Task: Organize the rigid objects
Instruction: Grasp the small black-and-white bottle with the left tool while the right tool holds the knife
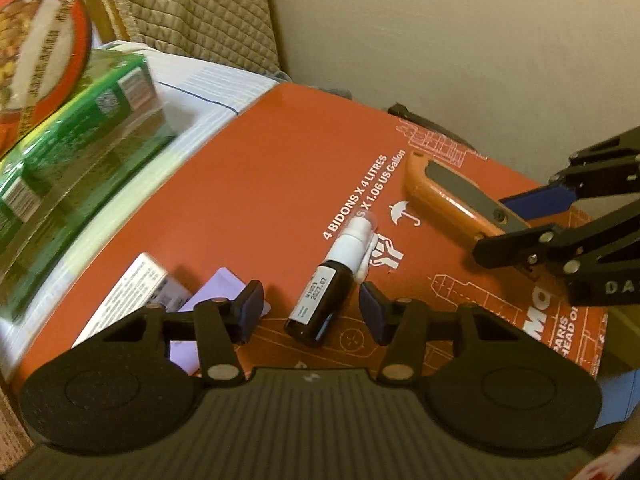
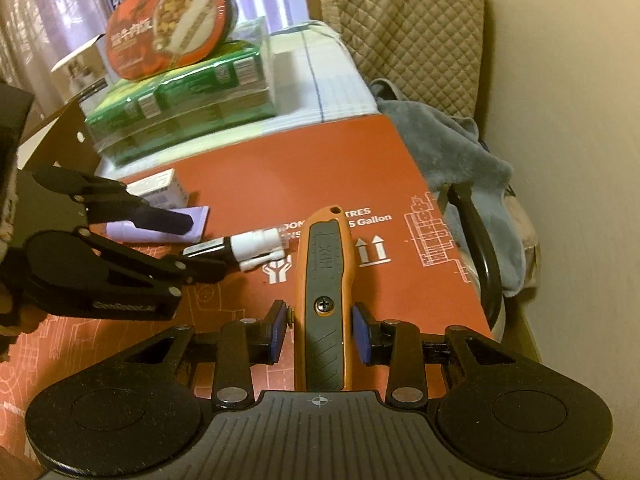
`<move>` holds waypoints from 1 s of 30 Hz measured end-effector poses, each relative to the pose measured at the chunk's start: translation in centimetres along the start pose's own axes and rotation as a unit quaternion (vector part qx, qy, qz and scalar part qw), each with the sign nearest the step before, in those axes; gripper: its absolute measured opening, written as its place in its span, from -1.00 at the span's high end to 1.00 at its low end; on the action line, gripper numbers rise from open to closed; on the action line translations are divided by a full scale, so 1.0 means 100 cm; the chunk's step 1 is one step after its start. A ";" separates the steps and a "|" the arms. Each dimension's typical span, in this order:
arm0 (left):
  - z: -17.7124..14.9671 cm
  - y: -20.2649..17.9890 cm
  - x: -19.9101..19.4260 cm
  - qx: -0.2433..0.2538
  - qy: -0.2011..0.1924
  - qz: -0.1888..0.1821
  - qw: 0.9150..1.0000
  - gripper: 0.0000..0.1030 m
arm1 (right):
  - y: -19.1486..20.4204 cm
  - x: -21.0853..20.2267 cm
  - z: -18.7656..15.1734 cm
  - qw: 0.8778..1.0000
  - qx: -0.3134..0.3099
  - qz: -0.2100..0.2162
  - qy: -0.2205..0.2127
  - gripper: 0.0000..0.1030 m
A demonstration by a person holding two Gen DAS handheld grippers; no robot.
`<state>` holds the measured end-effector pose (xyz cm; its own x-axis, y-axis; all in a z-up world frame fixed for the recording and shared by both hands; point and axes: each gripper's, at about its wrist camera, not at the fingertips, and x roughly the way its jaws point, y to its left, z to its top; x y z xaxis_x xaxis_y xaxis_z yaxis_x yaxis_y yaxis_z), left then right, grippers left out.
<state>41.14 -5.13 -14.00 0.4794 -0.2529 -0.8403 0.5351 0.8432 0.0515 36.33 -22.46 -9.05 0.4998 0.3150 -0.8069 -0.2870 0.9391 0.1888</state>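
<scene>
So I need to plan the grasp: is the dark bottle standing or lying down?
Lying down. The bottle rests on its side on the red box, white cap pointing away, between the left gripper's open fingers.

- Read "4 BIDONS X 4 LITRES" and "1.06 US Gallon" in white on red carton (image 1: 280,168); also "PARIS", partly cut off.
- Noted umbrella and up-arrow handling signs on same carton.
- Read "HDX" on orange utility knife (image 2: 324,276).
- Found dark bottle (image 1: 320,300) label digits too blurred to confirm.
- Saw Chinese characters on red bowl lid (image 2: 168,24).
</scene>
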 end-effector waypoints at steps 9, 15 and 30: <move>-0.003 0.001 0.004 -0.014 0.014 -0.014 1.000 0.58 | -0.005 0.003 0.001 1.000 0.010 0.002 0.008 0.38; -0.019 0.000 -0.009 -0.043 0.017 -0.014 0.999 0.62 | 0.000 0.005 0.002 1.000 0.003 0.012 0.010 0.38; -0.095 0.030 -0.067 -0.185 0.045 0.019 0.982 0.60 | 0.021 0.010 0.000 0.998 -0.023 0.045 0.024 0.38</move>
<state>32.87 3.58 -13.33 0.4226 -0.1889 -0.8864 0.2207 0.9701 -0.1015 36.21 -20.15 -9.50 0.4316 0.3891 -0.8138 -0.3666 0.9000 0.2359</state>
